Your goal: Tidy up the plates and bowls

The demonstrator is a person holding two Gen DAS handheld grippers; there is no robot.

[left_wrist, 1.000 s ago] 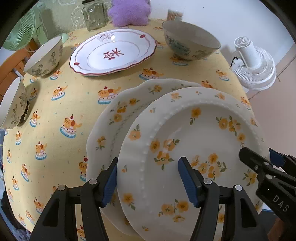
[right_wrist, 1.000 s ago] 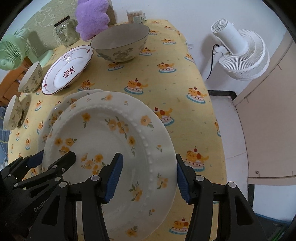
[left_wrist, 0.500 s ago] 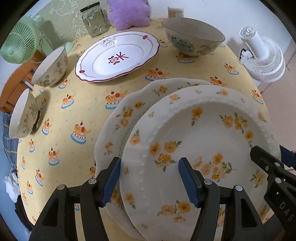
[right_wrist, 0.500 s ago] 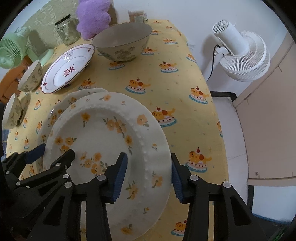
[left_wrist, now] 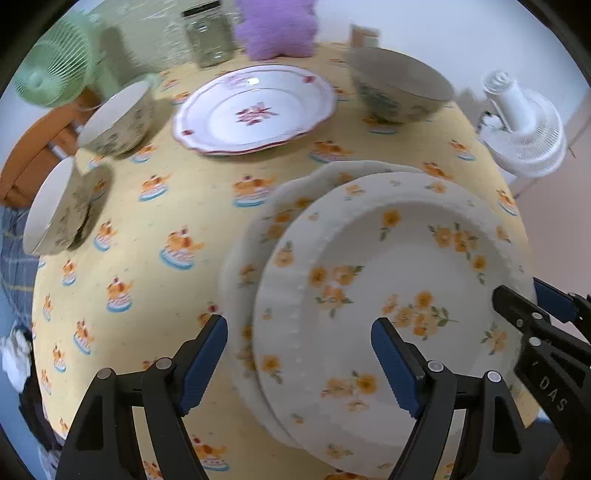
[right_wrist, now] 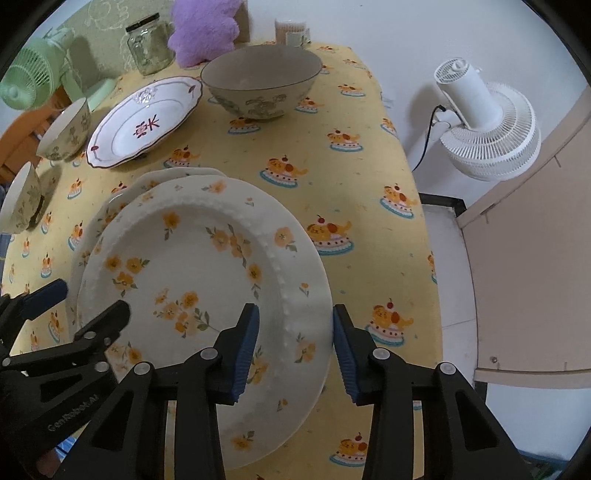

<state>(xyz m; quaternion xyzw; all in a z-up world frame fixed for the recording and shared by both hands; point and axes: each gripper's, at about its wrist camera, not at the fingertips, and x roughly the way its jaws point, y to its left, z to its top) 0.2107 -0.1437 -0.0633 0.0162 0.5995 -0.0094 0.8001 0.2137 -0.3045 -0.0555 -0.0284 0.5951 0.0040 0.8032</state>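
Observation:
A white plate with yellow flowers (left_wrist: 391,280) (right_wrist: 192,273) lies on top of a second flowered plate (left_wrist: 258,236) (right_wrist: 122,199) at the table's near edge. My left gripper (left_wrist: 299,362) is open, its jaws straddling the left rims of both plates. My right gripper (right_wrist: 295,343) is open, one jaw over the top plate's right rim and the other outside it. A red-trimmed white plate (left_wrist: 255,110) (right_wrist: 144,122), a large bowl (left_wrist: 399,85) (right_wrist: 258,85) and two small bowls (left_wrist: 118,118) (left_wrist: 55,210) stand farther back.
The table has a yellow cartoon-print cloth (left_wrist: 155,221) (right_wrist: 354,177). At the back are a glass jar (right_wrist: 149,44), a purple plush (right_wrist: 207,29) and a green fan (left_wrist: 55,70). A white fan (right_wrist: 484,125) stands on the floor to the right.
My left gripper has opened wider and drawn back slightly. My right gripper's jaws have closed in around the top plate's right rim. The plates have stayed in place.

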